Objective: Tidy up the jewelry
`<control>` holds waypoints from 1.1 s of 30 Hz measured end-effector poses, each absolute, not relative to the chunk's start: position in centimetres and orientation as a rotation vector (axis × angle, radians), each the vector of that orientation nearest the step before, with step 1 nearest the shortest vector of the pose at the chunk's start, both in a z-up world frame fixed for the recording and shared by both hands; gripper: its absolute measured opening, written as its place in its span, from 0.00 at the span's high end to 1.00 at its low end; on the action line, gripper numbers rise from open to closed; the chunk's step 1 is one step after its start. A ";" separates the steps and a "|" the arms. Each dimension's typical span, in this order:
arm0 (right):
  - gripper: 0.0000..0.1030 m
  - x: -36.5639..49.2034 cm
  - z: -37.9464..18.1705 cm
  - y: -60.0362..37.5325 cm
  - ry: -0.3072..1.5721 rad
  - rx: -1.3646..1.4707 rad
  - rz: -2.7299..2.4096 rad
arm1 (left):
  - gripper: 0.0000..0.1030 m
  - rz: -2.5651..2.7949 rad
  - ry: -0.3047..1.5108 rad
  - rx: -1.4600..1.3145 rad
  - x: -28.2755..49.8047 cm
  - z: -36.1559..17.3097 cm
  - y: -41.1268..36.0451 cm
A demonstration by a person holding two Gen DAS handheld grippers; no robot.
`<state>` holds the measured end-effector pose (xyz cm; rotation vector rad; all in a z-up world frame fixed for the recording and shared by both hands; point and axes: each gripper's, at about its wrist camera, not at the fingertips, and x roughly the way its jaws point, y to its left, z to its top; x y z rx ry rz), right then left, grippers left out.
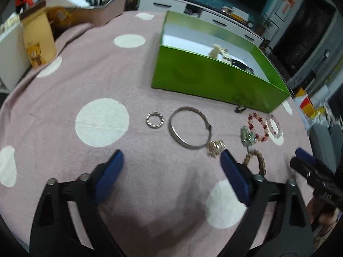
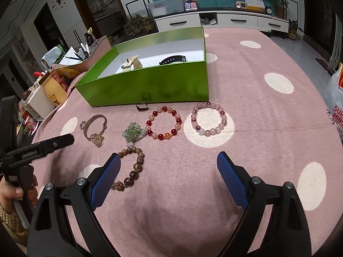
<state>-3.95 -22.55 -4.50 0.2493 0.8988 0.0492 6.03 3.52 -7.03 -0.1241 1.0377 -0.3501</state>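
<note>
Bracelets [image 2: 164, 122] of beads, wood and silver lie beside green box [image 2: 150, 85].

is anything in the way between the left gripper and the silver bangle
Nothing visible. The left gripper is open above bare cloth, and the silver bangle lies just ahead of its fingertips. A gold charm touches the bangle's near right edge, beside the right fingertip.
</note>
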 end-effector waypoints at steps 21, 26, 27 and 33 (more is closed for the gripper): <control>0.30 -1.3 -3.9 -17.7 0.896 0.139 0.308 | 0.60 -0.202 1.021 -0.060 9.6 -8.3 0.7; 0.35 -1.2 -3.2 -18.0 0.891 0.116 0.297 | 0.83 -0.177 1.000 -0.020 9.5 -8.4 0.5; 0.35 -1.2 -3.1 -18.1 0.892 0.115 0.292 | 0.85 -0.179 0.996 -0.017 9.4 -8.4 0.5; 0.41 -1.5 -3.0 -18.5 0.898 0.119 0.275 | 0.96 -0.204 0.979 -0.045 9.1 -8.5 0.8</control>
